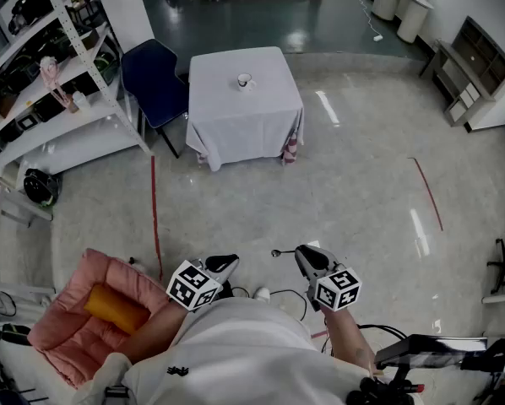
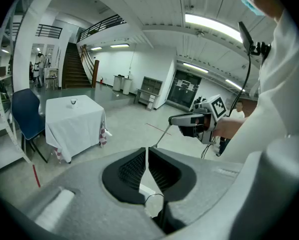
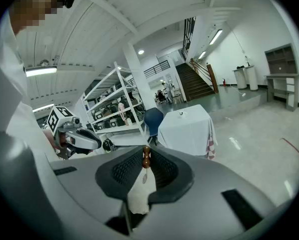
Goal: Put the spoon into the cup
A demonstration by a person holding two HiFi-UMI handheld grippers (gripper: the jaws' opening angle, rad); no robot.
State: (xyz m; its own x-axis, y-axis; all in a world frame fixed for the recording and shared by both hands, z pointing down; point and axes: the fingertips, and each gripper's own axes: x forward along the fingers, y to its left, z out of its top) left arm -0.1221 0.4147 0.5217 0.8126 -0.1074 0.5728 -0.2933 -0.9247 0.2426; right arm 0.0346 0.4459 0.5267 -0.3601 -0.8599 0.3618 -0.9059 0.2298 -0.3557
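Observation:
A white cup (image 1: 245,81) stands on a table draped in white cloth (image 1: 244,116), far across the floor from me. My right gripper (image 1: 301,254) is shut on a thin metal spoon (image 1: 278,252), whose bowl sticks out to the left. In the right gripper view the spoon's brown beaded handle end (image 3: 146,157) sits pinched between the jaws, with the table (image 3: 187,129) and cup (image 3: 180,113) beyond. My left gripper (image 1: 227,263) hangs beside it, shut with nothing held. The left gripper view shows its jaws (image 2: 147,156) meeting, plus the right gripper (image 2: 182,120) and the spoon (image 2: 162,136).
A blue chair (image 1: 155,78) stands left of the table, next to a white shelving rack (image 1: 50,66) full of items. A pink cushion with an orange roll (image 1: 88,310) lies at my lower left. Red tape lines (image 1: 154,218) and cables (image 1: 290,295) are on the floor.

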